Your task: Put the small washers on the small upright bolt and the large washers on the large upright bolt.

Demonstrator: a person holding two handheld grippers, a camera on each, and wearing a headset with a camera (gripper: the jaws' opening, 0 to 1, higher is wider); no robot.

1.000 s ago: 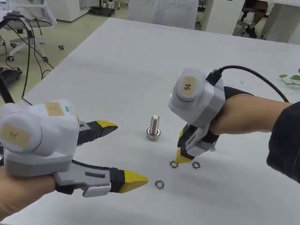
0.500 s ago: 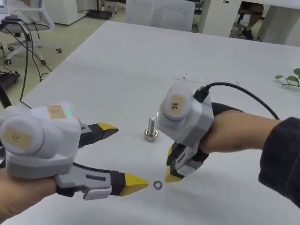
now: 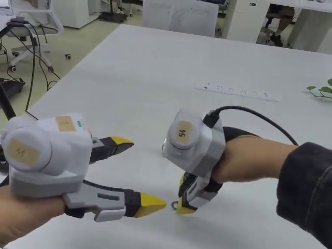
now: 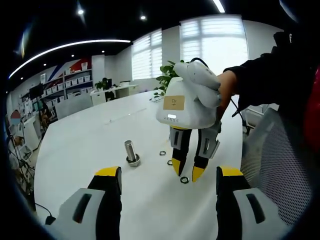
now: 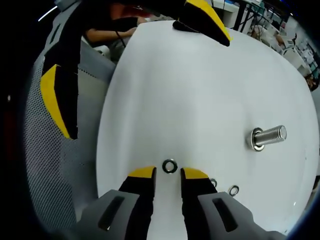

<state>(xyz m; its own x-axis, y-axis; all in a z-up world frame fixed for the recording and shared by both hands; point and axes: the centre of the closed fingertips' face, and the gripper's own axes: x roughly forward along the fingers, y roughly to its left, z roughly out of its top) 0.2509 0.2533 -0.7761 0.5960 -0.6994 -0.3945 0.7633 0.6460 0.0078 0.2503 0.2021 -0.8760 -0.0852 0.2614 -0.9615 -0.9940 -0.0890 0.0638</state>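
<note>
The right gripper (image 5: 169, 173) is down low over the white worktop (image 5: 165, 90), its yellow-tipped fingers drawn narrow but not closed, with nothing in them. Just past the tips lies a small silver washer (image 5: 170, 166), a shiny ring with a dark hole, flat on the worktop. Two more washers (image 5: 233, 190) sit off to one side, near each other, and their size against the first is hard to judge. The bolt (image 5: 267, 137) stands near them, silver and threaded, head down on the worktop. There is a ring at its base, and whether that is the bolt's head or a washer cannot be told. In the head view the right gripper's body hides the bolt, and the first washer peeks out as a sliver beside the tips. The left gripper (image 3: 137, 172) hovers close by, fingers spread wide, nothing between them.
</note>
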